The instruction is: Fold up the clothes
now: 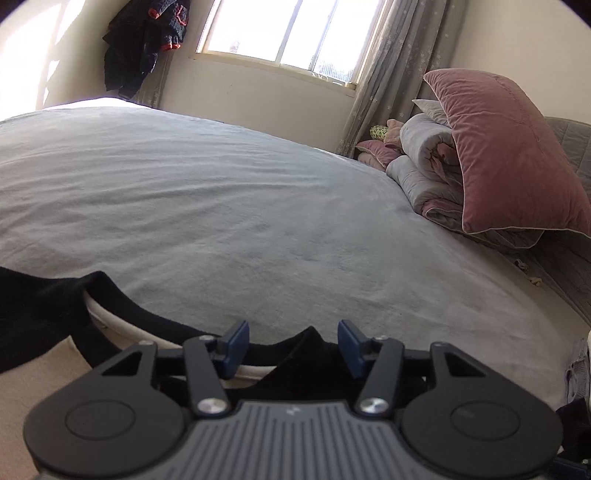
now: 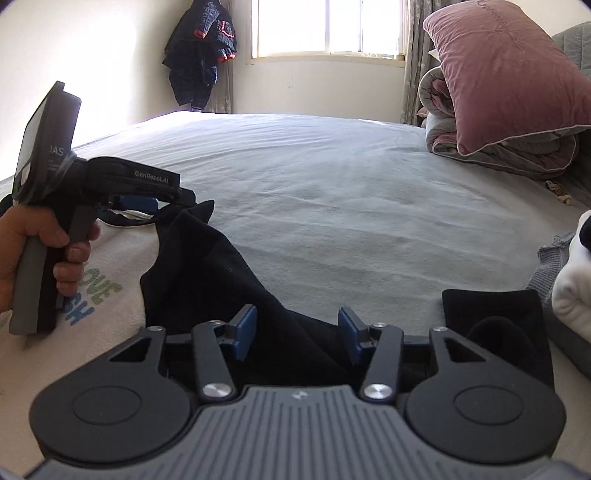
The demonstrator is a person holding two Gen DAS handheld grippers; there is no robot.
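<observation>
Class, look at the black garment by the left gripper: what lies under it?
Under the black garment lies a cream cloth with coloured letters, spread on the bed. The garment covers the cloth's right part, so the full print stays hidden.

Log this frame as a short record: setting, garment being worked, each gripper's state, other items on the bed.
setting: bed with a grey sheet, window behind
garment: black garment at the near edge of the bed, unfolded, partly over a cream cloth with coloured letters
left gripper: open, fabric peak between the fingers, not clamped
right gripper: open, over the black garment
other items: pink pillow on a rolled duvet; white and grey clothes at right
</observation>
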